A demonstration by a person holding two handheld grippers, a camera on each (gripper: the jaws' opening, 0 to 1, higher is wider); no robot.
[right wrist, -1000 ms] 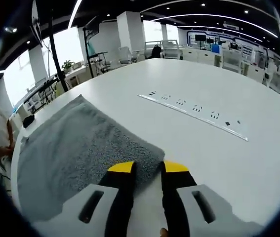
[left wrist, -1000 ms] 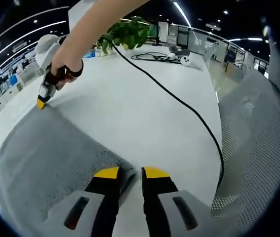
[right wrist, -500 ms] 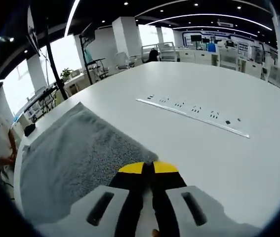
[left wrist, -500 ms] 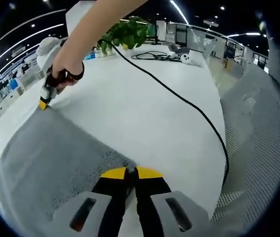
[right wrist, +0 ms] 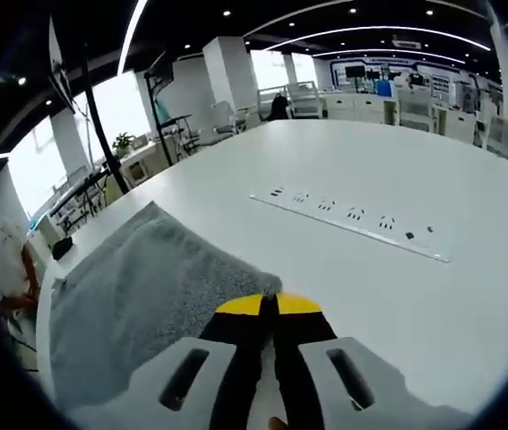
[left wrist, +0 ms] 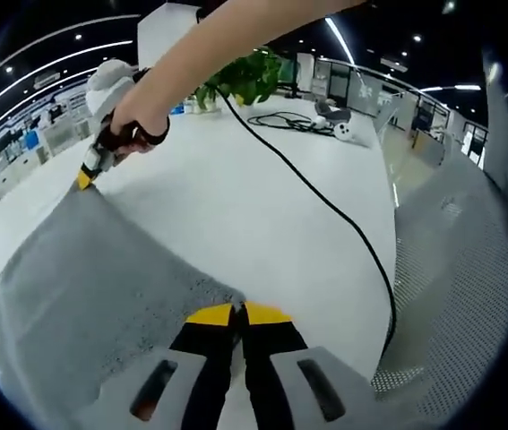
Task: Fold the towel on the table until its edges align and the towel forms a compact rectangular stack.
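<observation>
Both the left claw (left wrist: 237, 313) and the right claw (right wrist: 267, 305) are clamped on neighbouring corners of the towel (left wrist: 83, 278), so the first fold is starting, and next the held edge should be carried over to the opposite edge.

My left gripper (left wrist: 238, 313) has its 2 yellow-tipped jaws pressed together, pinching the gray towel (left wrist: 83, 278) corner. My right gripper (right wrist: 267, 305) is clamped likewise on its corner, my bare forearm (left wrist: 227, 40) stretched out above.
</observation>
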